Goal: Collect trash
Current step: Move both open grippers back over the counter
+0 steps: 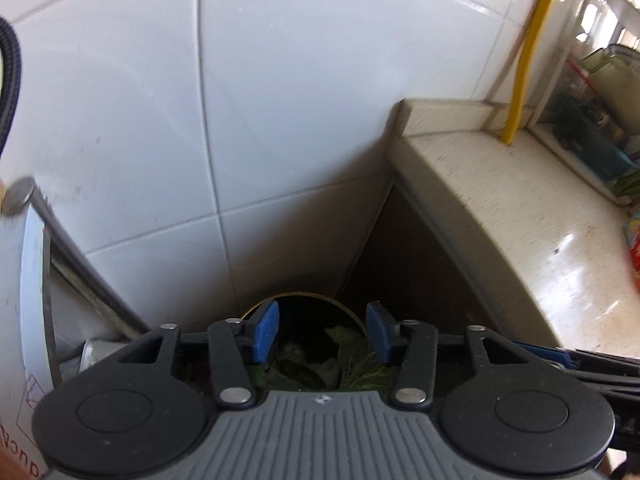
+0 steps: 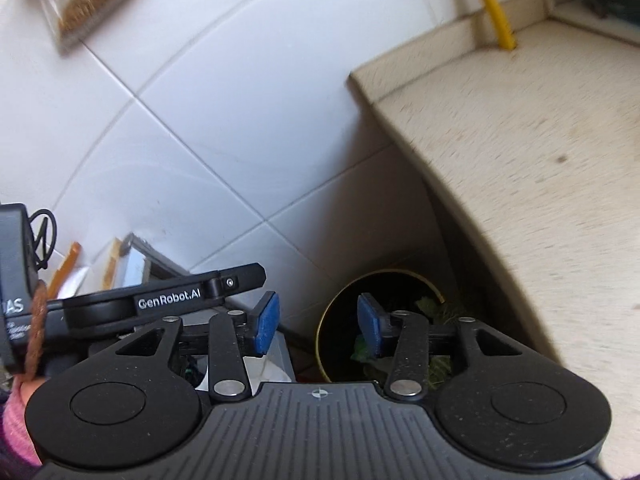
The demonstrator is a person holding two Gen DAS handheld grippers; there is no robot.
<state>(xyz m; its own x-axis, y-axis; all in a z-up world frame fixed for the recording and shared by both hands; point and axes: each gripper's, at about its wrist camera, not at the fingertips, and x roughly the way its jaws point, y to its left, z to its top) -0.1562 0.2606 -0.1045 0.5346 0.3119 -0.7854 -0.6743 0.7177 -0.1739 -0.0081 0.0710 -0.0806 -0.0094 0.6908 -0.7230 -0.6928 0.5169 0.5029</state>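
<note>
From your left wrist camera, your left gripper (image 1: 322, 330) hangs directly over the trash bin (image 1: 312, 300), a dark round can with a yellowish rim wedged in the corner between the tiled wall (image 1: 240, 100) and the counter (image 1: 520, 208). Its blue pads stand wide apart with nothing between them, and green leafy waste (image 1: 352, 364) lies inside the can. If you drop lower here, a finger could knock the rim and tip the can against the wall.

From your right wrist camera, your right gripper (image 2: 316, 324) is spread wide too and empty, aimed at the same bin (image 2: 332, 320), with the left gripper (image 2: 180, 300) crossing just beside its left pad. The two tools sit close, so a quick swing toward the counter (image 2: 540, 200) could make them collide. The blur along the counter edge suggests motion; ease off.
</note>
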